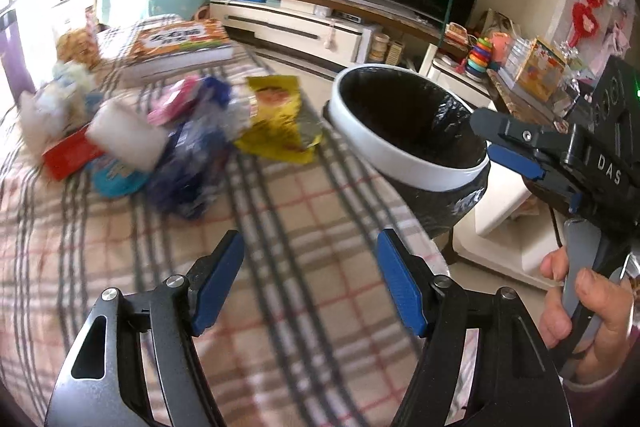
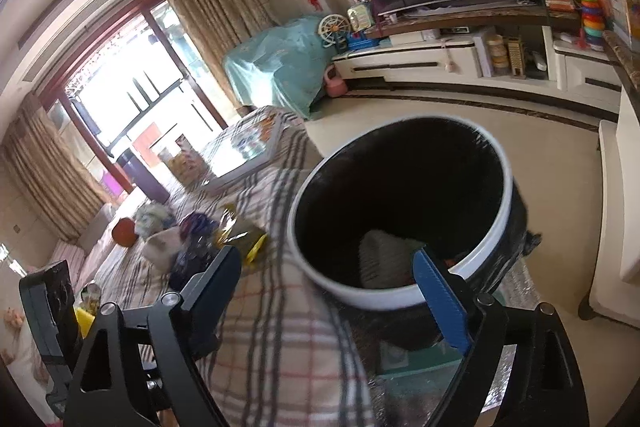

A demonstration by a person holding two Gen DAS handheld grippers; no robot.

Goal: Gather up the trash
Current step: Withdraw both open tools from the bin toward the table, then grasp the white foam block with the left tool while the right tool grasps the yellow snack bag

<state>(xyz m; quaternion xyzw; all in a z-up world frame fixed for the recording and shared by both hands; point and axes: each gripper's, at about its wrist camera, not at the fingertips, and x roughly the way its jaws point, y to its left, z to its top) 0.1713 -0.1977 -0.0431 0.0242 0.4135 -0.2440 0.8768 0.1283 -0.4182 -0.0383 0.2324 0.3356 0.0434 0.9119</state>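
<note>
Beside the plaid-covered desk [image 1: 280, 227], both the left gripper [image 1: 310, 283] and right gripper [image 2: 332, 287] hang with jaws released and empty, the bin [image 2: 400, 291] kept close to the wrapper pile [image 1: 180, 139] for short drops.

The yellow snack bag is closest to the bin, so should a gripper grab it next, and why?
Probably yes. Both the left gripper and the right gripper are open and empty, and the bin already has something inside. The yellow snack bag lies on the checked cloth, nearest the bin in the trash pile, so I'd move the left gripper forward to it.
</note>
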